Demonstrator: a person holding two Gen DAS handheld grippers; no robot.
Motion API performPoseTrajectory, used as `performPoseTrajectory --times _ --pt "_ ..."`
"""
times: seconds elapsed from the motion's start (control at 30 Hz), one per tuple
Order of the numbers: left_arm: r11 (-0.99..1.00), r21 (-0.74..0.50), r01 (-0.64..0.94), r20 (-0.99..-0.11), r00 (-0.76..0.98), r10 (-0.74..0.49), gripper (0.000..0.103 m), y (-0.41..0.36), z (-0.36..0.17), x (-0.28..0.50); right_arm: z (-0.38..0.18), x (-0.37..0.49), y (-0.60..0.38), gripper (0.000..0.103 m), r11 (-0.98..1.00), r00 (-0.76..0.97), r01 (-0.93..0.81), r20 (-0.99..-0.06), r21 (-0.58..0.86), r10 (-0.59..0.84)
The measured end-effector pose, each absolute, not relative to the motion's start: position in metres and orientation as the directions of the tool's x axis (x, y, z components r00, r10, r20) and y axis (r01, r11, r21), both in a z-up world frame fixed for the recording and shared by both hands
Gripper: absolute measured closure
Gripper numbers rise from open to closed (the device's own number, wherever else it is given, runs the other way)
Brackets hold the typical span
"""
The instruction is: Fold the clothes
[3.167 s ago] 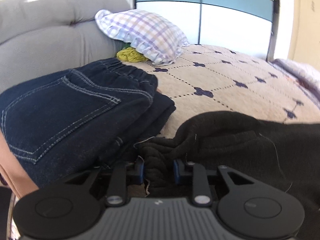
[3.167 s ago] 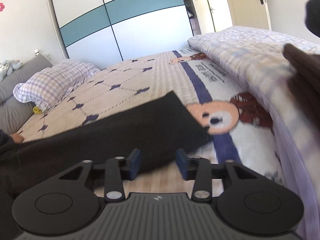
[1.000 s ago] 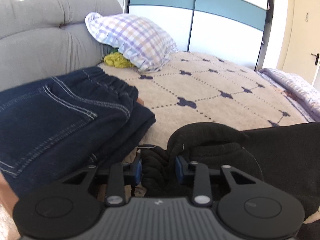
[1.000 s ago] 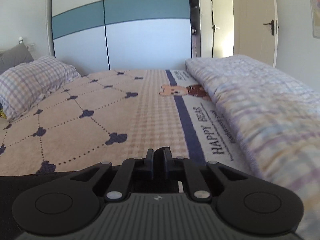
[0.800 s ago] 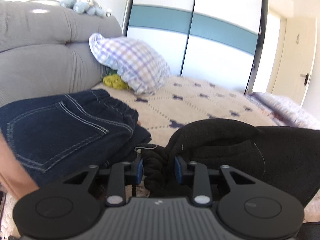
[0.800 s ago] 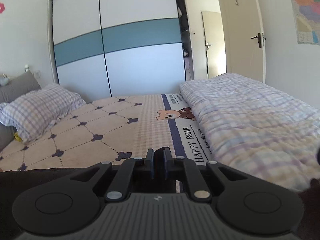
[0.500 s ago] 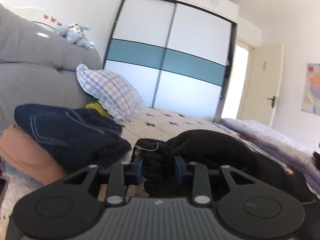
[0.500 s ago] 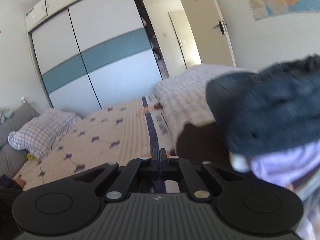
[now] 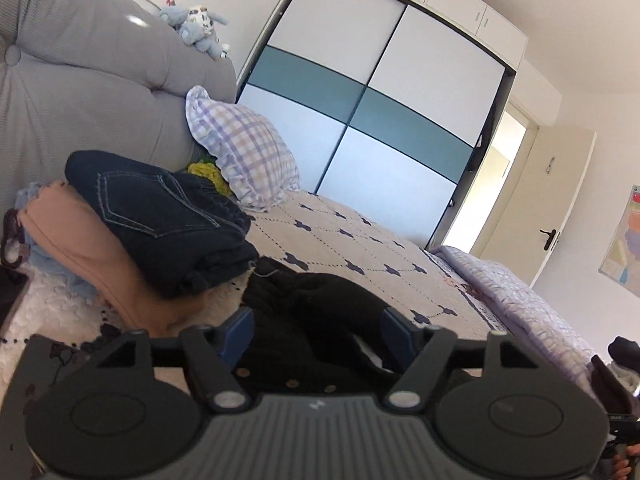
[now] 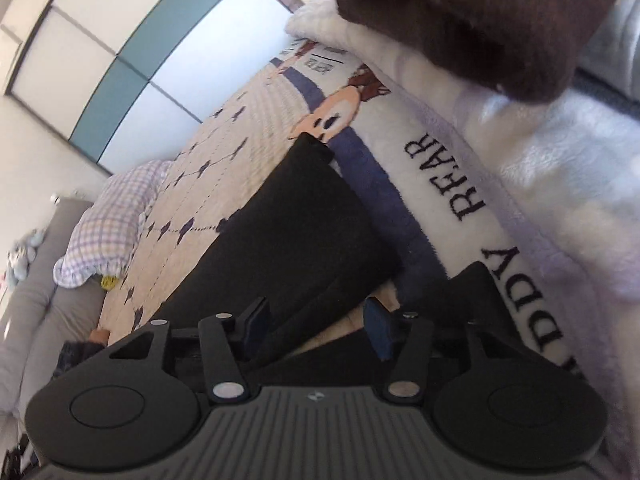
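I see the black garment lying on the bed with its long axis running near-left to far-right, between both opening jaws, the left gripper wide over its bunched end, the right gripper narrower at its edge.

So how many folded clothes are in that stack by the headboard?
3 visible: dark jeans on top, a peach garment beneath, a light blue one lowest. More may be hidden underneath.
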State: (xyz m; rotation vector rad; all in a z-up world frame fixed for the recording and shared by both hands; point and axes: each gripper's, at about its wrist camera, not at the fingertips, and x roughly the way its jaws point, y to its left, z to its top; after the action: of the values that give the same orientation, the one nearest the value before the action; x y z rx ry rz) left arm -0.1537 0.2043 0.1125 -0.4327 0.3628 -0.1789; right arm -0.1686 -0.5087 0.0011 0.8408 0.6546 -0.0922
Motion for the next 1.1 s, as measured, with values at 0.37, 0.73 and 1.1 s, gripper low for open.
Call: performPoseTrajectory --times 0.37,0.73,1.1 --pt "0.769 -0.626 -0.13 -0.499 0.825 -0.266 0.023 0.187 0.103 -0.055 -0.006 -0.136 -0.516 0.043 0.569 0.789 0.399 -0.585 0.719 0.185" --pt "0.722 -0.619 -0.31 -0.593 0.787 -0.171 0.091 0.193 0.079 -0.019 0.006 -0.128 -0.514 0.095 0.674 0.786 0.386 -0.607 0.63 0.117" --pt "0.628 -0.778 -0.022 -0.329 0.866 -0.377 0.092 0.229 0.101 -0.118 0.094 -0.24 -0.53 0.095 0.617 0.906 0.222 -0.393 0.755 0.155"
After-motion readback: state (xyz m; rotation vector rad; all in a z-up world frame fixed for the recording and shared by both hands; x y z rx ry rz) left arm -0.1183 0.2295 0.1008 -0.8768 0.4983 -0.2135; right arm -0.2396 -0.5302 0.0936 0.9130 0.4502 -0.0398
